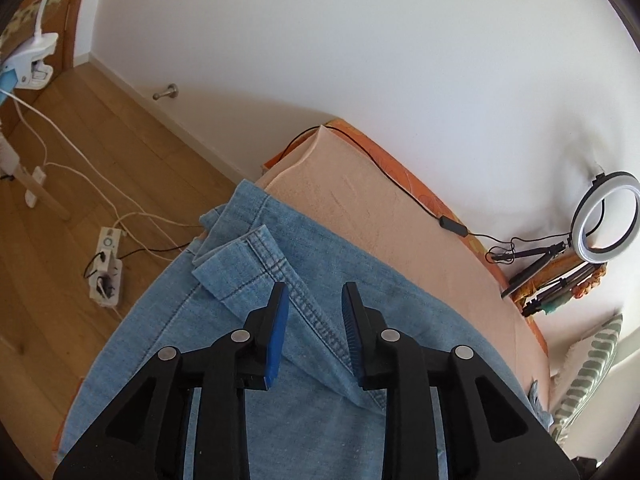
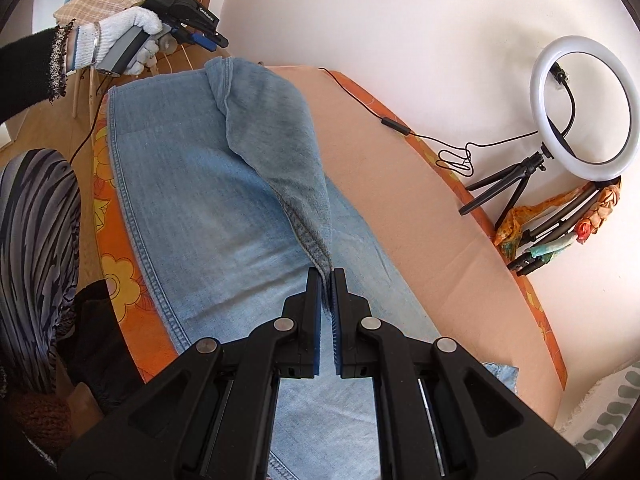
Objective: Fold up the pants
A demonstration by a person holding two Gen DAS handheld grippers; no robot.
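Light blue denim pants (image 2: pixel 188 184) lie flat along the peach-covered table (image 2: pixel 404 216). My right gripper (image 2: pixel 327 276) is shut on a raised fold of the pants, a seamed edge (image 2: pixel 288 168) that lifts in a ridge toward the far end. My left gripper (image 1: pixel 314 294) is open and empty, hovering over the seam (image 1: pixel 316 312) near the hem end (image 1: pixel 236 256), which is folded over. In the right wrist view the left gripper (image 2: pixel 208 42) is held by a gloved hand above the far end of the pants.
A ring light on a tripod (image 2: pixel 580 108) with a cable (image 2: pixel 396 126) stands at the table's right by the wall, with folded tripods (image 2: pixel 560 228) beside it. A power strip and cords (image 1: pixel 106 268) lie on the wood floor. A striped cushion (image 1: pixel 588 372) is at right.
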